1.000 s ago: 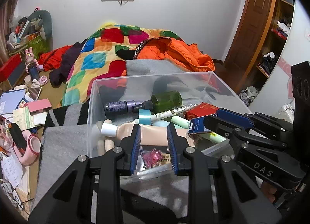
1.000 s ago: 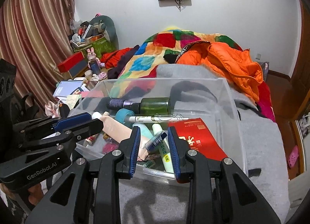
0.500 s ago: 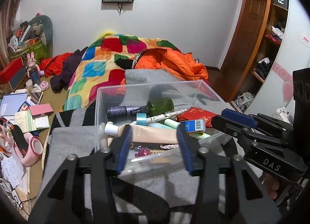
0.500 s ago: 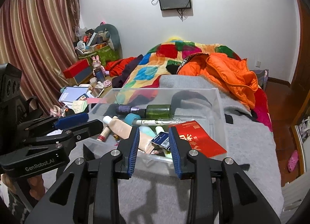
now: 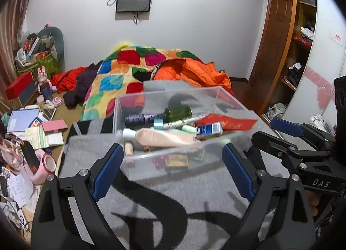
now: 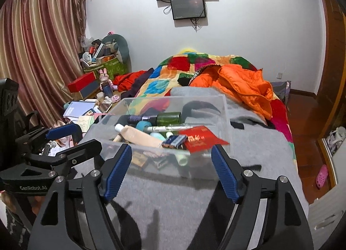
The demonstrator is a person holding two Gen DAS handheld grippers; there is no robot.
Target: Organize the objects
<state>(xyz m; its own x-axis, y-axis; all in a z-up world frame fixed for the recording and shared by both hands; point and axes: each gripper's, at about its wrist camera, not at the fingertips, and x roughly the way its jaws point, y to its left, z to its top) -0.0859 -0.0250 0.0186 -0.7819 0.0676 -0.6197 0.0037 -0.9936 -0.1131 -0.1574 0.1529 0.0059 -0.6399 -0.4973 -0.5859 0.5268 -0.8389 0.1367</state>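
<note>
Left wrist view: left hand-held gripper (image 5: 173,169) wide open, empty, jaws just opened, short of clear bin (image 5: 229,95) on grey blanket (image 5: 194,196); right wrist view: right hand-held gripper (image 6: 172,169) likewise open, empty; red packet (image 6: 202,138) overhanging bin's near wall may slide out if nudged.

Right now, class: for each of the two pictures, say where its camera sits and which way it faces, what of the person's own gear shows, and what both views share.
Left wrist view: sits on the left gripper, facing forward and downward at the clear plastic box on the grey blanket; its open blue-padded jaws show, with the right gripper at right.
Right wrist view: sits on the right gripper, facing the same box; its open jaws show, the left gripper at left.
Shared: box, red envelope, green bottle, orange jacket, wall screens.
</note>
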